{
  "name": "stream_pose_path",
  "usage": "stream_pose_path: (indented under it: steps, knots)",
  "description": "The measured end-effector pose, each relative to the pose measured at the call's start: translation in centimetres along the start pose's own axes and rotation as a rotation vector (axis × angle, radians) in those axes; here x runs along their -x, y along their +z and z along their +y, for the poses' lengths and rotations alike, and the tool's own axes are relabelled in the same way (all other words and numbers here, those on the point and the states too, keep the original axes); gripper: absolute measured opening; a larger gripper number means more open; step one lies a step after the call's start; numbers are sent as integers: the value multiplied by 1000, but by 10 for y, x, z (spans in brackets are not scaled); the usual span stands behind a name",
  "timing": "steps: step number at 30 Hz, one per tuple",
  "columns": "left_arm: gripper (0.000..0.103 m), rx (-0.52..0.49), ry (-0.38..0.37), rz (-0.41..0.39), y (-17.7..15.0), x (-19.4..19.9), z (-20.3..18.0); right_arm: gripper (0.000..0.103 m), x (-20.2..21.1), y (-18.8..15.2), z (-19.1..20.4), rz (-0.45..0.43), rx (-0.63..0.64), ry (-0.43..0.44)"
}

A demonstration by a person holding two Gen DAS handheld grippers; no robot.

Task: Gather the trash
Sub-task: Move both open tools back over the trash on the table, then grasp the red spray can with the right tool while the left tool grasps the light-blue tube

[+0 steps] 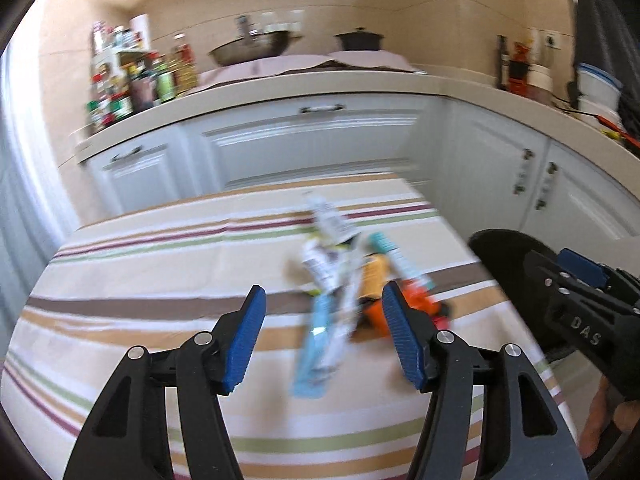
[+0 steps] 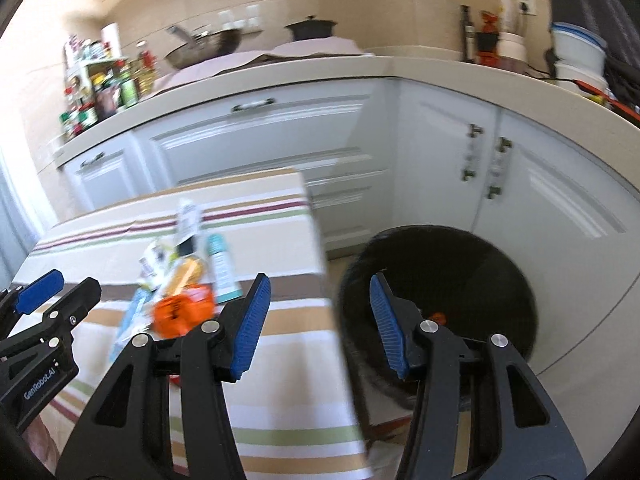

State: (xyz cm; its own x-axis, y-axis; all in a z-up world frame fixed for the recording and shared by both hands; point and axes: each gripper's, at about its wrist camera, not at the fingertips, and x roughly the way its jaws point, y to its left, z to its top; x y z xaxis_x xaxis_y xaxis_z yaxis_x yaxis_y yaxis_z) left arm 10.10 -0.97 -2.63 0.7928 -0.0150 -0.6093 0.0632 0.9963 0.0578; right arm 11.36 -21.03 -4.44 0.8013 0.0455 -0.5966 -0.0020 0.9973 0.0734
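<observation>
On the striped tablecloth (image 1: 160, 272) sits a pile of wrappers (image 1: 344, 292) (pretty blurry), left gripper (image 1: 324, 332) wide open above it, right gripper (image 2: 320, 320) wide open over the black bin (image 2: 460, 276).

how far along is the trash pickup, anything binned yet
Possibly begun: a small orange scrap shows inside the black bin, though blur makes it hard to be sure. Nothing is in hand: the left gripper and the right gripper are both open and empty. Left to do: the pile of wrappers, including an orange packet, lies on the striped tablecloth.
</observation>
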Motion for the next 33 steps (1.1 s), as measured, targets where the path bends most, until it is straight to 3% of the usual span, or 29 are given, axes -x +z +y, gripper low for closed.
stream_pose_path:
  steps: [6,16,24,33]
  knots:
    - [59,64,63,26,-15,0,47,50,-6,-9,40,49,51,45]
    - [60,111,107,42,-27,-4,88,51,-28,-23,81,154,108,45]
    - [60,147,99,58,-31,-10,104,53,-41,-31,84,219,129,7]
    - [60,147,74,73,-33,-14,101,52,-42,-31,74,228,123,-17]
